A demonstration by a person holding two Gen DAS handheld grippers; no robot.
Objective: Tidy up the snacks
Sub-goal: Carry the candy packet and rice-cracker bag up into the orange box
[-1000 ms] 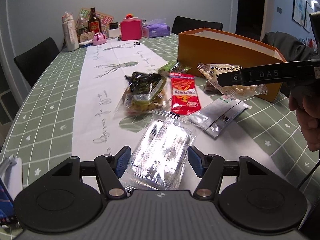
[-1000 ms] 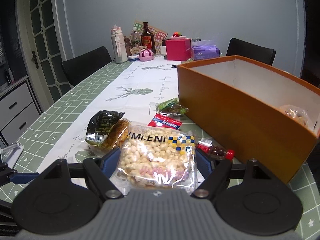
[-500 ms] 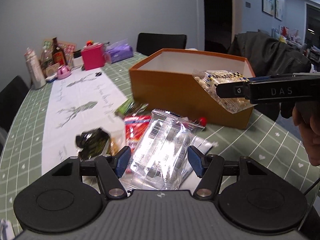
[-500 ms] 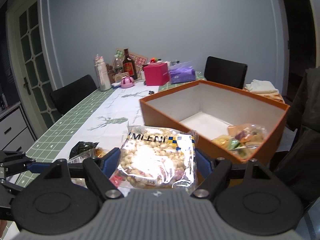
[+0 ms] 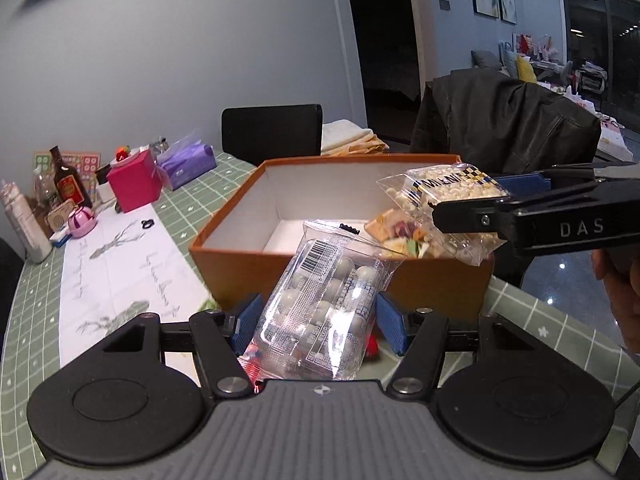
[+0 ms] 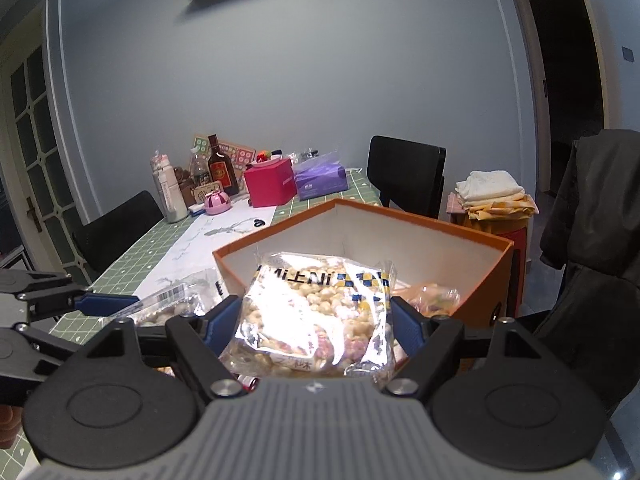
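Note:
My left gripper point(image 5: 316, 320) is shut on a clear packet of round grey sweets point(image 5: 320, 308), held in the air just short of the orange box's point(image 5: 332, 268) near wall. My right gripper point(image 6: 312, 320) is shut on a clear "MiNi" bag of puffed snacks point(image 6: 316, 316), over the box's point(image 6: 484, 276) near corner. In the left wrist view that bag point(image 5: 444, 192) hangs above the box's right part with the right gripper point(image 5: 472, 204) side-on. A mixed snack bag point(image 5: 400, 236) lies inside the box point(image 6: 432, 296). The left gripper point(image 6: 100, 312) and its packet point(image 6: 172, 304) show at the right view's left.
The green checked tablecloth point(image 5: 36, 304) has a white runner point(image 5: 120, 264). At the far end stand a pink box point(image 5: 134, 182), purple tissue pack point(image 5: 186, 162), brown bottle point(image 5: 68, 184) and white bottle point(image 5: 22, 220). A black chair point(image 5: 272, 132) and jacket-draped chair point(image 5: 508, 128) stand beyond. A stool bears folded cloths point(image 6: 492, 196).
Both grippers rose from the table with their packets and swung toward the orange box. The box's inside now shows, and the loose snacks on the table dropped out of view.

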